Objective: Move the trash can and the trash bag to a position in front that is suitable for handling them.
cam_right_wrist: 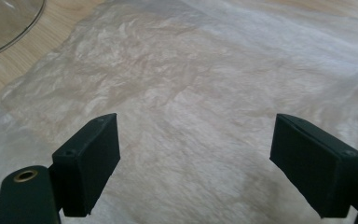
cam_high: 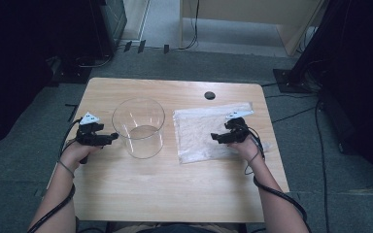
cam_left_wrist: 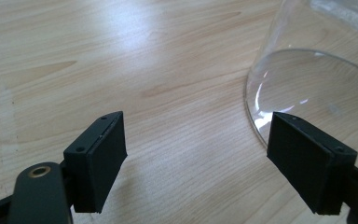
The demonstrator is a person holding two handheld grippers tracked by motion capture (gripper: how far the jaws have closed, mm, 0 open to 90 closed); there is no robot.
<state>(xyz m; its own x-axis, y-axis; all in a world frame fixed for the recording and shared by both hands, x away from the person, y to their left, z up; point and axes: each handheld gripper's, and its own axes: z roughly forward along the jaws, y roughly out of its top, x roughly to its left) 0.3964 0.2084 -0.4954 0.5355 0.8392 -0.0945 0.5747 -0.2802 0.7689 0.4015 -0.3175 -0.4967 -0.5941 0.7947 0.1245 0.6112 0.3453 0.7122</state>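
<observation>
1. At the left of the high view, the left gripper (cam_high: pixel 110 139) is held in the person's left hand (cam_high: pixel 80 151) just left of a clear glass bowl (cam_high: pixel 139 127). Its jaws are pointed toward the bowl's wall, and a cable is trailed back along the forearm.
2. In the left gripper view, the left gripper (cam_left_wrist: pixel 196 163) is seen with its jaws spread wide and nothing between them — only bare wood of the table (cam_left_wrist: pixel 121 70) lies in the gap. The curved base of the glass bowl (cam_left_wrist: pixel 307 84) is seen just beyond the jaw on that view's right; whether it is touched cannot be told.
3. The bowl is stood upright on the light wooden table (cam_high: pixel 175 194), left of centre, with a small dark round hole (cam_high: pixel 210 95) seen near the table's far edge.
4. Right of the bowl, close to it, a crinkled translucent plastic bag (cam_high: pixel 199 131) is laid flat on the table.
5. The right gripper (cam_high: pixel 215 138) is held in the right hand (cam_high: pixel 247 145) over the bag, pointed toward the bowl.
6. In the right gripper view, the right gripper (cam_right_wrist: pixel 196 163) is shown with its jaws spread apart and empty — the plastic bag (cam_right_wrist: pixel 191 84) lies beneath them, and the bowl's rim (cam_right_wrist: pixel 9 23) is seen at the upper left corner.
</observation>
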